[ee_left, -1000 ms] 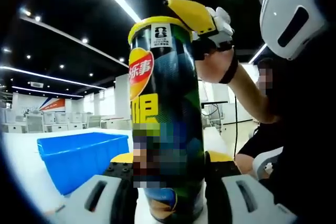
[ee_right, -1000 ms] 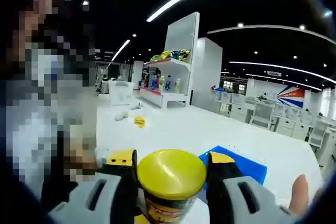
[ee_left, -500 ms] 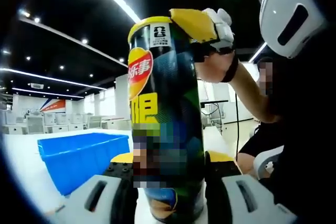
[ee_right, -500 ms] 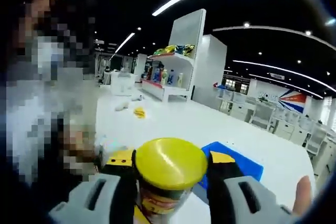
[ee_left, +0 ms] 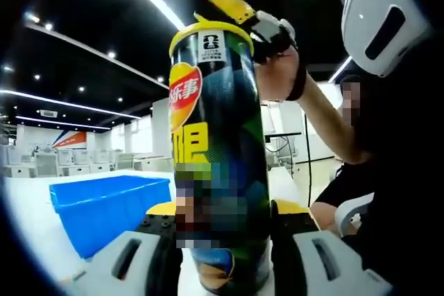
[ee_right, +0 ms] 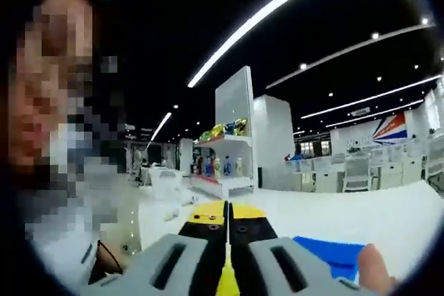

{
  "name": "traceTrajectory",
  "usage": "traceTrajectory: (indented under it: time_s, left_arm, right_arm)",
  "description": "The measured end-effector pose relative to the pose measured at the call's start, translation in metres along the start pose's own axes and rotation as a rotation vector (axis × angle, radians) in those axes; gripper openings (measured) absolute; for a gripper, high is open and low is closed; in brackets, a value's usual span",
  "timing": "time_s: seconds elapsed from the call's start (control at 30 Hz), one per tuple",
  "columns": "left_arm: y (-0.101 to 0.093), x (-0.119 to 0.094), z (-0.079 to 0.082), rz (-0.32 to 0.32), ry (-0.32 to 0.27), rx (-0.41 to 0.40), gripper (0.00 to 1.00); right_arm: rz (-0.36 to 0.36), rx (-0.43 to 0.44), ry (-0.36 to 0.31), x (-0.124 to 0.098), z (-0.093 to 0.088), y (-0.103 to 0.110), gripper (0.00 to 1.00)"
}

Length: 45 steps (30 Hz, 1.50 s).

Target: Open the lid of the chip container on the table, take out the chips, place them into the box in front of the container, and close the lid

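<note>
A tall dark chip can (ee_left: 218, 157) with a yellow lid (ee_left: 187, 32) stands upright between the jaws of my left gripper (ee_left: 222, 216), which is shut on its lower body. My right gripper (ee_left: 229, 8), held by a gloved hand (ee_left: 277, 77), tilts over the can's top with its yellow tip at the lid's rim. In the right gripper view, the right gripper (ee_right: 227, 213) has its jaws nearly together on a thin yellow sliver (ee_right: 225, 283), apparently the lid's edge. The blue box (ee_left: 104, 206) sits on the white table left of the can.
The person stands close on the right of the left gripper view. The blue box (ee_right: 333, 254) lies low right in the right gripper view, with a fingertip (ee_right: 368, 268) beside it. A shelf unit (ee_right: 222, 164) stands far behind the white table (ee_right: 388, 213).
My right gripper went from straddling the lid with wide jaws to jaws nearly together, and it tilted upward at the can's rim. The left gripper and can have not moved.
</note>
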<state>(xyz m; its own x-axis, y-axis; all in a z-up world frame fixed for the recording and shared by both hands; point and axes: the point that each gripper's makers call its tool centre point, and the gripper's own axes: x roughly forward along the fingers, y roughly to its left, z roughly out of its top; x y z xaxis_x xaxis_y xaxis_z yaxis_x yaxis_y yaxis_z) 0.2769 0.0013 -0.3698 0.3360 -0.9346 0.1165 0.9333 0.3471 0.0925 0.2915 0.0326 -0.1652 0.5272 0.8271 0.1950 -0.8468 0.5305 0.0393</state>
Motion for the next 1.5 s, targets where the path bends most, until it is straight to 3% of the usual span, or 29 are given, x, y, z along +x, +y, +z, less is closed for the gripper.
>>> traceTrajectory:
  time_s: [0.1,0.2,0.23,0.3,0.37,0.43,0.47,0.67,1.0,1.1,1.17,1.2,1.23,1.3,1.33,1.4,1.47,1.5]
  left_arm:
    - [0.000,0.000,0.000,0.002,0.001,0.001,0.49]
    - [0.000,-0.001,0.000,0.002,0.002,-0.001,0.49]
    - [0.001,0.000,0.000,0.005,0.002,-0.002,0.49]
    - [0.001,-0.001,0.000,0.002,0.003,-0.002,0.49]
    - [0.001,-0.001,0.000,0.001,0.003,-0.002,0.49]
    - [0.001,-0.001,-0.001,0.001,0.004,-0.004,0.49]
    - [0.001,-0.001,-0.001,0.002,0.004,-0.001,0.49]
    - [0.001,-0.001,-0.001,0.002,0.004,-0.002,0.49]
    - [0.001,-0.001,-0.001,0.003,0.006,-0.001,0.49]
    - [0.002,-0.001,-0.001,0.001,0.006,-0.004,0.49]
    - [-0.002,-0.001,0.000,-0.021,0.003,-0.008,0.49]
    - [-0.003,-0.001,0.000,-0.025,0.007,-0.013,0.49]
    - [-0.003,-0.001,0.000,-0.023,0.011,-0.014,0.49]
    - [-0.003,-0.002,0.001,-0.026,0.013,-0.026,0.49]
    - [-0.002,-0.002,0.001,-0.028,0.012,-0.036,0.49]
    - [-0.002,-0.003,0.003,-0.030,0.008,-0.054,0.49]
    - [-0.002,-0.003,0.006,-0.032,-0.008,-0.067,0.48]
    - [-0.002,-0.003,0.007,-0.031,-0.015,-0.070,0.48]
  right_arm:
    - [0.007,0.049,0.161,0.007,-0.044,0.001,0.00]
    - [-0.052,-0.048,0.263,0.007,-0.069,-0.010,0.00]
    - [-0.027,-0.135,0.210,0.010,-0.061,-0.007,0.00]
    - [-0.028,-0.240,0.217,0.010,-0.063,-0.004,0.00]
    - [-0.041,-0.213,0.217,0.009,-0.063,-0.005,0.00]
    - [0.023,-0.088,0.237,0.008,-0.070,0.005,0.00]
    - [0.056,-0.109,0.205,0.006,-0.066,0.005,0.00]
    - [0.040,-0.105,0.228,0.005,-0.068,0.005,0.00]
    - [0.016,-0.090,0.174,0.006,-0.065,0.004,0.01]
    - [0.047,-0.081,0.161,0.007,-0.064,0.009,0.11]
    - [0.047,-0.042,0.158,0.006,-0.062,0.010,0.23]
    - [0.055,-0.007,0.154,0.007,-0.061,0.011,0.35]
    - [0.070,0.005,0.123,0.008,-0.056,0.014,0.53]
    - [0.093,0.025,0.010,0.010,-0.037,0.016,0.72]
    - [0.100,0.039,-0.063,0.009,-0.023,0.017,0.79]
    - [0.109,0.049,-0.129,0.006,-0.010,0.016,0.85]
    - [0.111,0.085,-0.148,0.002,-0.003,0.013,0.97]
    - [0.117,0.104,-0.141,0.000,-0.002,0.014,0.97]
